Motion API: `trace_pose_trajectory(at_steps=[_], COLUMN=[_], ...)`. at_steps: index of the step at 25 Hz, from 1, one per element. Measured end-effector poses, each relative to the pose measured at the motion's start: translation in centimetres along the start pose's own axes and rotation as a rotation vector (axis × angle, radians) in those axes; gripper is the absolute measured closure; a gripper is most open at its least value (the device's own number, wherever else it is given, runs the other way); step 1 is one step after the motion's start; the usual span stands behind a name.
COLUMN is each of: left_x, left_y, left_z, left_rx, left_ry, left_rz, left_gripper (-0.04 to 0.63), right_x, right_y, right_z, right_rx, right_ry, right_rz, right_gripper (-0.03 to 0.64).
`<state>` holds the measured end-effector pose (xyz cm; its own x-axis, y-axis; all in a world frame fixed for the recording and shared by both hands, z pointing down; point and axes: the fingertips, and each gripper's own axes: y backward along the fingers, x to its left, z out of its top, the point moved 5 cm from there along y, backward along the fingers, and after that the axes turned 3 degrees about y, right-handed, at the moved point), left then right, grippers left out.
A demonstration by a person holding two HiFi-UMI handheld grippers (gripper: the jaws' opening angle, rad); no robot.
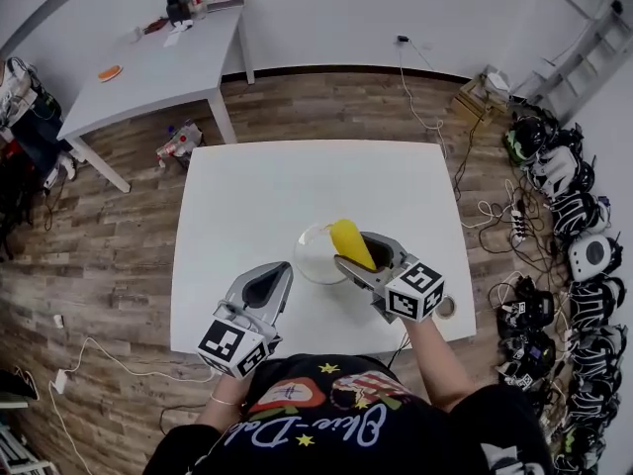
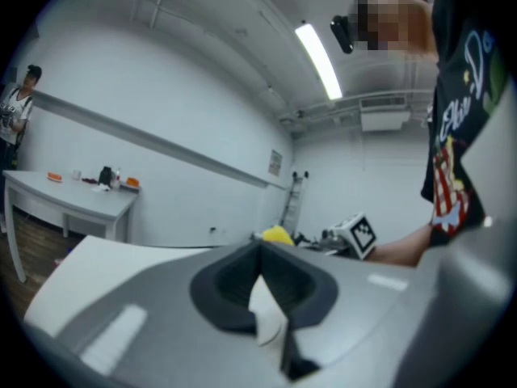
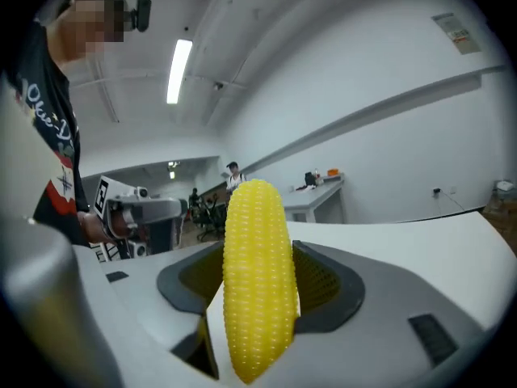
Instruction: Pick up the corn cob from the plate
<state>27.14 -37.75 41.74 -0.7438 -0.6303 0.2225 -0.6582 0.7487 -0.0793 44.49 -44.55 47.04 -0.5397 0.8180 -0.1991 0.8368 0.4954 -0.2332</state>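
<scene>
At the bottom of the head view, nearest the person's black shirt, the left gripper [image 1: 281, 273] sits low over the near edge of the white table [image 1: 247, 196], left of centre. In its own view its jaws meet at the tips with nothing between them. It looks parked there, out of the way, since this pick needs only one gripper.

Just right of centre, the right gripper [image 1: 361, 251] reaches in from the lower right and is clamped on the corn cob [image 1: 350, 242]. Its own view shows the cob [image 3: 257, 281] gripped across its lower half between the dark pads, with the rounded tip standing well past the jaws. Holding it low down and crosswise keeps the long cob from rolling out, though most of its length is unsupported.

The cob lies over the right edge of the clear plate [image 1: 311, 253] at the middle of the table. The bare part of the plate looks empty. Because the right gripper view looks out across the room, not down at the plate, the cob appears lifted clear, so the pick looks all but done.

Farther off, in the upper left of the head view, a second white table [image 1: 158, 77] holds small clutter, and a row of helmets [image 1: 569, 216] lines the floor at the right edge.
</scene>
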Motion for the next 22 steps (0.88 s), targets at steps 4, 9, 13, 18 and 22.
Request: trace_pose_trajectory(at_steps=[4, 9, 13, 18, 22], left_x=[-1.1, -2.0, -2.3, -2.7, -2.9], left_y=[-1.0, -1.6, -1.8, -1.7, -1.6], left_z=[-0.2, -0.7, -0.8, -0.8, -0.9], left_rx=[0.009, 0.027, 0.031, 0.033, 0.034], left_ry=[0.0, -0.001, -0.001, -0.007, -0.007], left_rz=[-0.039, -0.073, -0.083, -0.082, -0.082], left_gripper=[0.601, 0.601, 0.601, 0.601, 0.601], right_x=[1.0, 1.8, 1.6, 1.6, 1.7], right_y=[3.4, 5.6, 6.0, 6.6, 6.7], right_z=[1.2, 1.7, 1.6, 1.7, 1.7], right_rx=[-0.15, -0.233, -0.236, -0.251, -0.253], right_ry=[-0.103, -0.172, -0.175, -0.206, -0.203], right_rz=[-0.041, -0.067, -0.083, -0.077, -0.074], right_gripper=[0.354, 0.354, 0.354, 0.354, 0.354])
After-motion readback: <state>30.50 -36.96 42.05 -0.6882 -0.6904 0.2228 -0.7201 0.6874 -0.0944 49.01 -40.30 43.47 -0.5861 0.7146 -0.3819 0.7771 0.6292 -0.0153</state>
